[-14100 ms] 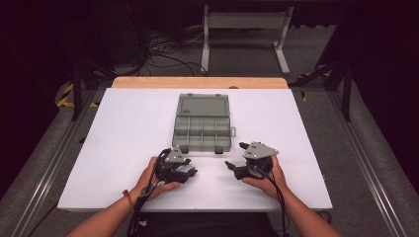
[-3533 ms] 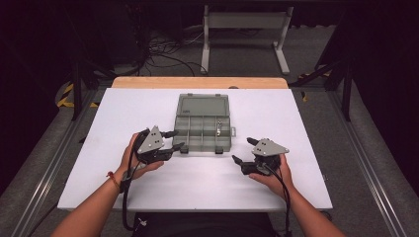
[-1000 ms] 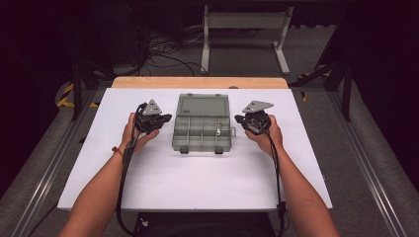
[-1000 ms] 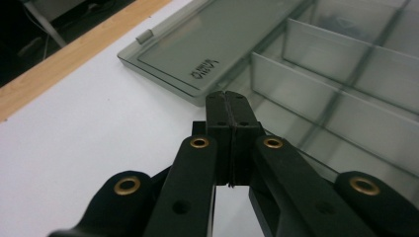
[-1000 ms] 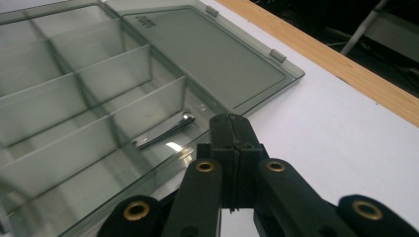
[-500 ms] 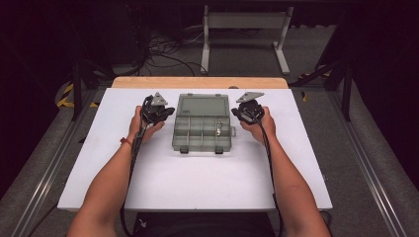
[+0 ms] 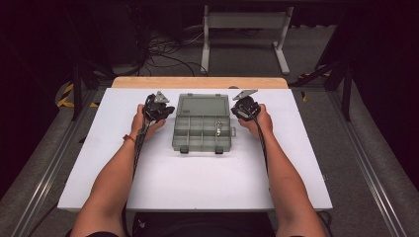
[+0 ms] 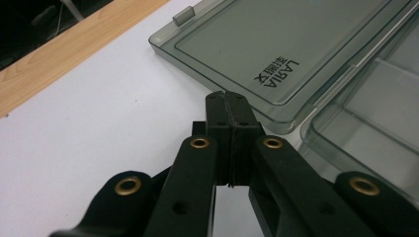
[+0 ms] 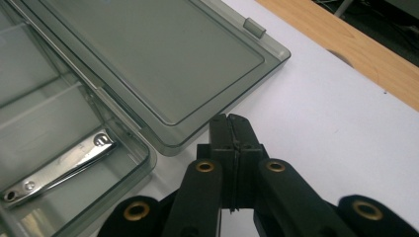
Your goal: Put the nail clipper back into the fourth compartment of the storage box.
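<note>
A grey see-through compartment box (image 7: 175, 134) lies open mid-table, its lid (image 7: 202, 105) folded flat on the far side. A metal nail clipper (image 7: 218, 127) rests in one right-hand compartment. My left gripper (image 7: 170, 109) is shut and empty, just off the lid's left near corner. In the left gripper view its tips (image 8: 226, 96) sit right at the lid (image 8: 257, 44), beside the box base (image 8: 375, 113). My right gripper (image 7: 234, 109) is shut and empty at the lid's right near corner. In the right gripper view its tips (image 9: 229, 120) are next to the lid (image 9: 163, 59), with the nail clipper (image 9: 59, 165) to the left.
The box sits on a white table top (image 7: 197, 173) with a wooden strip (image 7: 197, 82) along its far edge. Bare white surface lies on both sides of the box and in front of it. Cables and a metal stand (image 7: 244, 29) are on the floor beyond.
Both hands have moved away from the person along the box's sides and a little lower, ending at the lid's near corners. Both grippers stayed shut.
</note>
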The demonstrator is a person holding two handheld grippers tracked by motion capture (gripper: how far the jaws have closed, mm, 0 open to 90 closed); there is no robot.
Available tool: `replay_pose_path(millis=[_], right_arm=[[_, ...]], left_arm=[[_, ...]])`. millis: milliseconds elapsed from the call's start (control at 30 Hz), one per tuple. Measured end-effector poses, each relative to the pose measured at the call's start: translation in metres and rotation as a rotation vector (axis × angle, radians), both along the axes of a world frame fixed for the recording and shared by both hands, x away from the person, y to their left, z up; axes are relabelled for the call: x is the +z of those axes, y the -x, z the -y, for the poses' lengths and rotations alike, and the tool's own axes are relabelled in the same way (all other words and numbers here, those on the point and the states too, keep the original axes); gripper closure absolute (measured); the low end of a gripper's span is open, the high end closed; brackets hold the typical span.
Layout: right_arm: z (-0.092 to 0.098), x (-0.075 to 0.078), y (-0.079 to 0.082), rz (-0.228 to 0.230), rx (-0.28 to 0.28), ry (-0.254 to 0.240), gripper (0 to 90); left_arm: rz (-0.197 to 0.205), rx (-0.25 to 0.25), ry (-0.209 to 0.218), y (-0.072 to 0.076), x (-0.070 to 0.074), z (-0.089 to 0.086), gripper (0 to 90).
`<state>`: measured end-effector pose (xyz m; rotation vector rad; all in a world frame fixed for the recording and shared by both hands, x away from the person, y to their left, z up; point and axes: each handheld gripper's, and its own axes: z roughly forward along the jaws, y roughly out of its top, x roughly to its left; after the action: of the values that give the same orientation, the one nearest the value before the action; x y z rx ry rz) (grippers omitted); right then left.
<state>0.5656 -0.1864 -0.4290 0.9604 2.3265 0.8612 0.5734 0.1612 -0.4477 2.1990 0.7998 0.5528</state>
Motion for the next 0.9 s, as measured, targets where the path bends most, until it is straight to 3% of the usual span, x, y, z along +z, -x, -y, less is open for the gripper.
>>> replay_pose_path(millis=[367,900], right_arm=[[-0.004,-0.012,-0.008,-0.039,0.015,0.045,90.0],[-0.002,-0.017,-0.014,-0.048,0.061,0.043,90.0]], left_arm=[[-0.039,-0.017,-0.029,-0.005,-0.014,0.006,90.0],[-0.028,-0.018,-0.020,-0.010,-0.016,0.004,90.0]])
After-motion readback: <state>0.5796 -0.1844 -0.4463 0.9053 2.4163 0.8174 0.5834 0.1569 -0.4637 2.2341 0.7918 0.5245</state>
